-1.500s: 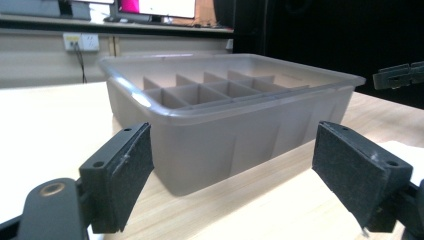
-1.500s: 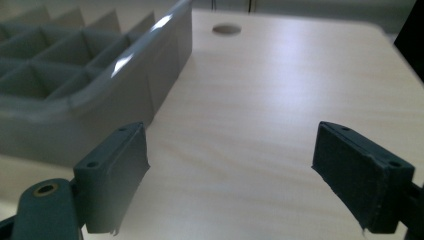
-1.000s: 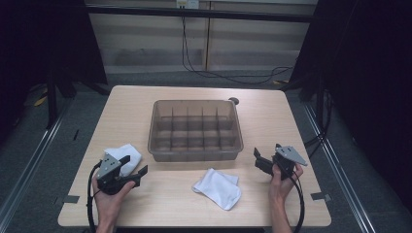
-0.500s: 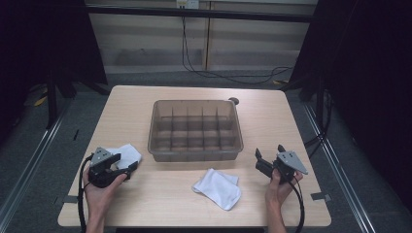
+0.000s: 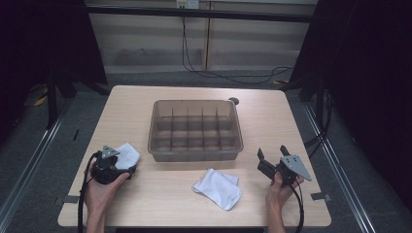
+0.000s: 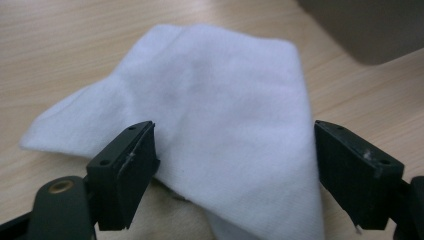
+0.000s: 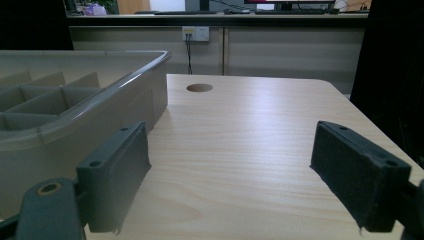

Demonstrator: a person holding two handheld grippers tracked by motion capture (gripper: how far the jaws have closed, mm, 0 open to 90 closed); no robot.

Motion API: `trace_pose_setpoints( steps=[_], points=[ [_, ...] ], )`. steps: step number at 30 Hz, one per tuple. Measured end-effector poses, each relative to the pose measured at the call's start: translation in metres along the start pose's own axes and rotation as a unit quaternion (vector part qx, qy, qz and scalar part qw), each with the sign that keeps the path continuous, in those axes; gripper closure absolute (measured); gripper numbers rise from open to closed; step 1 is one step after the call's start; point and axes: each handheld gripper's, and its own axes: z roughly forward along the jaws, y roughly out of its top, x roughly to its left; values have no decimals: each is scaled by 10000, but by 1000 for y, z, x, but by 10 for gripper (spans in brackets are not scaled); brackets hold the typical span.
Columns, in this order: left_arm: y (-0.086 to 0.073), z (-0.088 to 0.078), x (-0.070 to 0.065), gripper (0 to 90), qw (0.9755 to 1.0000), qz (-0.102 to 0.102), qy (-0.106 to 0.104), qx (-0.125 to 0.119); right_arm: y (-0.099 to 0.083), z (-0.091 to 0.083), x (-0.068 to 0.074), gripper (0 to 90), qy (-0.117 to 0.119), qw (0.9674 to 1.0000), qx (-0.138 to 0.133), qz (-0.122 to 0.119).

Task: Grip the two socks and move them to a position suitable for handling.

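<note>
A white cloth lies flat on the wooden table at the front left, just left of the bin. My left gripper sits low at its near edge. In the left gripper view the cloth spreads between the two black jaws of that gripper; they have just been opening and stand wide, pressing on nothing. A second white cloth lies crumpled at the front middle. At the front right my right gripper is open and empty, held above bare table.
A clear brown bin with several divided compartments stands in the table's middle; its wall is close on the right gripper's left, and a corner shows beyond the left cloth. A round cable hole lies behind the bin.
My left hand has slid a little leftward along the table's front, so more of the left cloth shows. The right hand and the middle cloth have kept still.
</note>
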Motion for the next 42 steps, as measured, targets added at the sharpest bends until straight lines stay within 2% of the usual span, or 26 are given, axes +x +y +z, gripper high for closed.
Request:
trace_pose_setpoints(
  steps=[2,6,10,14,16,22,24,27,28,30,32,34,40,42],
  points=[
    [-1,1,0,148,10000,-23,-20,-18,0,-1,1,146,12,10000,-38,-44],
    [1,2,1,145,10000,-37,-42,46,-1,-2,0,142,43,9999,-109,18],
    [9,3,0,145,9993,-73,-40,355,-1,-2,-1,142,71,9999,-147,-3],
    [20,5,1,150,9971,-93,-73,757,-1,-3,-1,142,74,9998,-167,10],
    [25,4,4,191,9955,-119,-65,935,-1,-3,-1,143,92,9998,-167,20],
    [32,1,15,448,9941,-118,-57,1080,-1,-3,-1,145,124,9998,-183,13],
    [33,2,18,559,9944,-87,-101,1049,-1,-3,-1,146,129,9998,-182,9],
    [36,3,22,656,9935,-104,-123,1129,-1,-3,-1,146,135,9998,-175,0],
    [37,2,23,675,9926,-69,-134,1204,-1,-3,-1,146,136,9998,-176,-1],
    [37,2,23,704,9929,-83,-116,1178,-1,-3,-1,147,143,9997,-176,0],
    [32,1,25,723,9949,-285,-122,959,-2,-3,-1,147,155,9997,-189,10],
    [29,0,24,730,9951,-367,-173,906,-2,-4,-2,147,157,9997,-198,26],
    [29,-5,26,737,9921,-487,-464,1060,-2,-3,-2,156,216,9996,-196,4],
    [29,-6,25,738,9904,-559,-695,1057,-2,-3,-2,156,224,9996,-195,-1]
  ],
)
